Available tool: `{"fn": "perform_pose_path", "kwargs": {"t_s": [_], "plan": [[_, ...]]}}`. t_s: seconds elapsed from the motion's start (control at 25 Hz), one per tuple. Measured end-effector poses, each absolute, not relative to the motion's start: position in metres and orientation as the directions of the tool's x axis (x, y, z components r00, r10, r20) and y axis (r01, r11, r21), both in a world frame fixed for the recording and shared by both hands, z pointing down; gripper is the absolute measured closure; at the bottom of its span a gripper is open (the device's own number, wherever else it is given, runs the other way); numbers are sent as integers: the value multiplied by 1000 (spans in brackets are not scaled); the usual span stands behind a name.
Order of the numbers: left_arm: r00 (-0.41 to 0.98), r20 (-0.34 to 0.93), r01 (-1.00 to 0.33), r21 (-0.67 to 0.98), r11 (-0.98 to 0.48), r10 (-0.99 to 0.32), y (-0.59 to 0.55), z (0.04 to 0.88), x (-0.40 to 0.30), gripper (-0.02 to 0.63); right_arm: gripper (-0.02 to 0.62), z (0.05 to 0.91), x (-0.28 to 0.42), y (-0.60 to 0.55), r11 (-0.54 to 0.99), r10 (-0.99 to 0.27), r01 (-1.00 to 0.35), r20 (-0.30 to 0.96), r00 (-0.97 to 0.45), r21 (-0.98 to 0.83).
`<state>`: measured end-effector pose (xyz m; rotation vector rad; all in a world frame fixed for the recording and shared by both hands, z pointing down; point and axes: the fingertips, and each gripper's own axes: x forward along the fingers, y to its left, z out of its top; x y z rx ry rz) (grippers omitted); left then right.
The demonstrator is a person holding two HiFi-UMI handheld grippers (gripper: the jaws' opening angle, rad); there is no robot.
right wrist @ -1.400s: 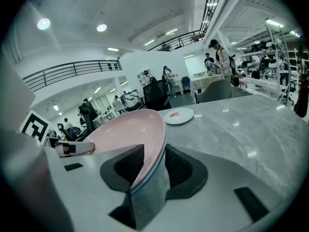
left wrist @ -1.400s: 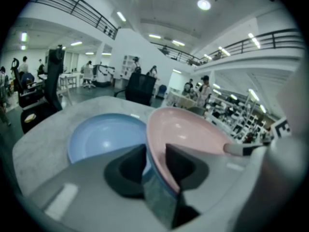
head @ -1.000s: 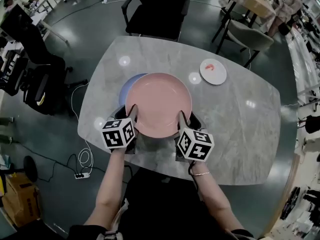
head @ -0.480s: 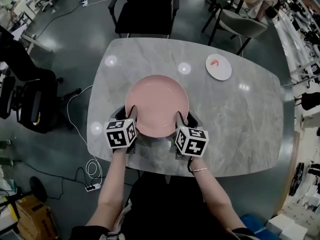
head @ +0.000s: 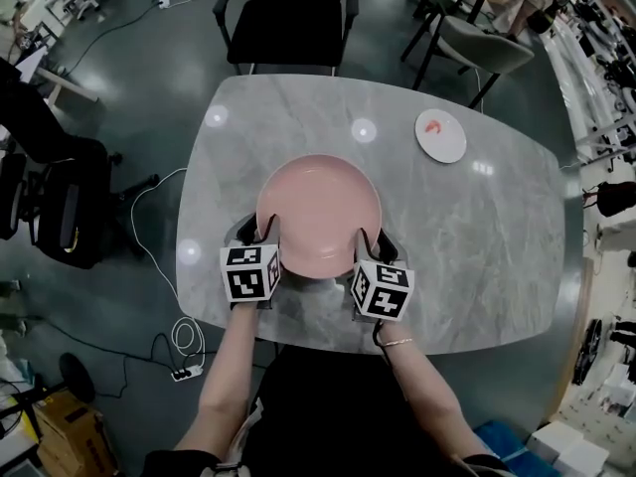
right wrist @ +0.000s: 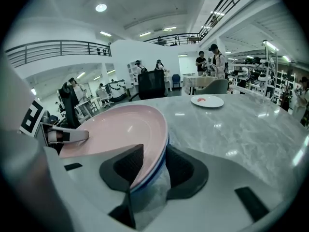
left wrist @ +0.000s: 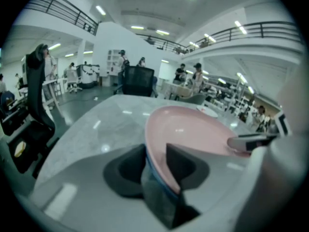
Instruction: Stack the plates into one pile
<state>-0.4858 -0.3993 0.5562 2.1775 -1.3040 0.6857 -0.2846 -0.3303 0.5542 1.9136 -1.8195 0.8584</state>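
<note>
A large pink plate (head: 318, 212) lies near the front of the grey marble table (head: 477, 256). My left gripper (head: 270, 229) grips its near-left rim and my right gripper (head: 366, 238) its near-right rim. In the left gripper view the pink plate (left wrist: 193, 129) runs between the pads, with a blue plate's rim (left wrist: 161, 181) right under it. The left jaws have just eased open slightly, the rim still between them. The right gripper view shows the pink plate (right wrist: 111, 129) on the blue rim (right wrist: 153, 174) the same way. In the head view the blue plate is hidden.
A small white plate with a red mark (head: 440, 135) sits at the table's far right. A black chair (head: 288, 13) and a grey chair (head: 472, 43) stand beyond the far edge. Cables and a power strip (head: 184, 366) lie on the floor at left.
Both grippers have sunk toward the table with the pink plate. The blue plate that peeked out at the pink plate's left a second ago is now covered by it.
</note>
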Motion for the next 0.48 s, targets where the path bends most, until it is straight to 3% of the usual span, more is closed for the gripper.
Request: {"fn": "perform_pose_path", "kwargs": {"t_s": [0.48], "plan": [[377, 635, -917, 152, -369, -675, -401, 555, -492, 479, 443, 557, -278, -334, -56, -780, -993, 626, -20, -103]]}}
